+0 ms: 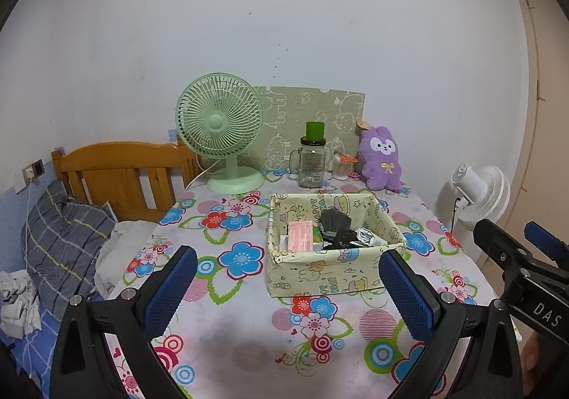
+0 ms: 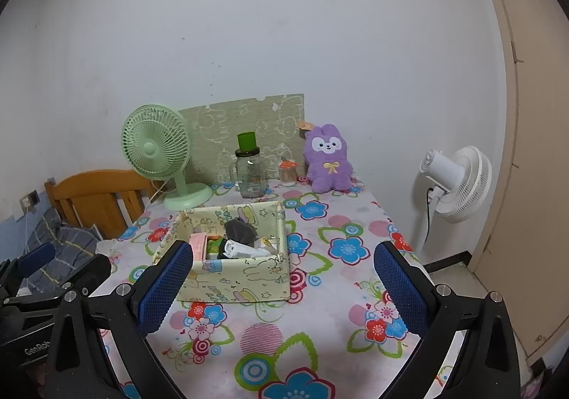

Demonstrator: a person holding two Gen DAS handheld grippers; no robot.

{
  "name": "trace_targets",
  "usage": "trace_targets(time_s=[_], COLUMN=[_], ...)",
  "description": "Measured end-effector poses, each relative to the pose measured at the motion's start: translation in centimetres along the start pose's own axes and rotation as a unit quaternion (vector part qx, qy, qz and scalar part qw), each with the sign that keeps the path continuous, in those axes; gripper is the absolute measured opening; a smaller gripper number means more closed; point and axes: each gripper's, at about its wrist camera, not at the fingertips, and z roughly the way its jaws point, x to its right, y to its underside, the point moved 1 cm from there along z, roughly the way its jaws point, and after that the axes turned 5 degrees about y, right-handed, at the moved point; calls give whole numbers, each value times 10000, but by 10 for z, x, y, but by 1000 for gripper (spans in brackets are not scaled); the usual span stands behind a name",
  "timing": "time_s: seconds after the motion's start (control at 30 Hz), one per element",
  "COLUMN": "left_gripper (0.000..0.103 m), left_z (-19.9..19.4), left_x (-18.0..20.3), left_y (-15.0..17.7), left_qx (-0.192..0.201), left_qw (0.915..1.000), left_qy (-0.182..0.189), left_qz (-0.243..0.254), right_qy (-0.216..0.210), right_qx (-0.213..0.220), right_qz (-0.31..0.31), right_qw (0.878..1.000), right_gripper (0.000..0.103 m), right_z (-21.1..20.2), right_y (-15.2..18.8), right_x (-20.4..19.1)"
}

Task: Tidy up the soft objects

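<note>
Purple plush [image 1: 380, 158], the one plainly soft toy on the surface [image 1: 249, 345], sits upright at the far right corner against the wall, well apart from both claws and untouched. Nearer the middle stands the fabric box [image 1: 330, 272], pale yellow with cartoon print; it holds a black crumpled item [image 1: 336, 224], a pink packet [image 1: 300, 236] and some white wrapping, all lying loose within its walls. Behind the box, along the wall, stand a glass jar [image 1: 312, 164] with a green cap, a small container of swabs and a green fan [image 1: 220, 130]. The left claw [image 1: 288, 292] is spread wide and empty, raised over the near edge of the surface and aimed at the box. The right claw [image 2: 284, 288] is likewise spread and empty, beside the left one and facing the same way. A bed [image 1: 57, 239] with a grey pillow lies to the left; a white fan [image 2: 455, 183] stands on the floor to the right. Assessment: the box is partly filled, the plush remains outside it, and neither claw has anything in hand, so the plush probably remains to be handled.
</note>
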Motion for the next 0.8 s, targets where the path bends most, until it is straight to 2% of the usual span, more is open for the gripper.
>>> trace_targets(time_s=[0.8], left_gripper=[103], left_z=[1], left_x=[1], left_y=[-1], left_qx=[7], left_qw=[10000], left_qy=[21], left_qz=[-18], right_qy=[-3], right_qx=[-4], right_qz=[7], right_qw=[10000], right_gripper=[103], right_z=[1], right_y=[0], right_x=[1])
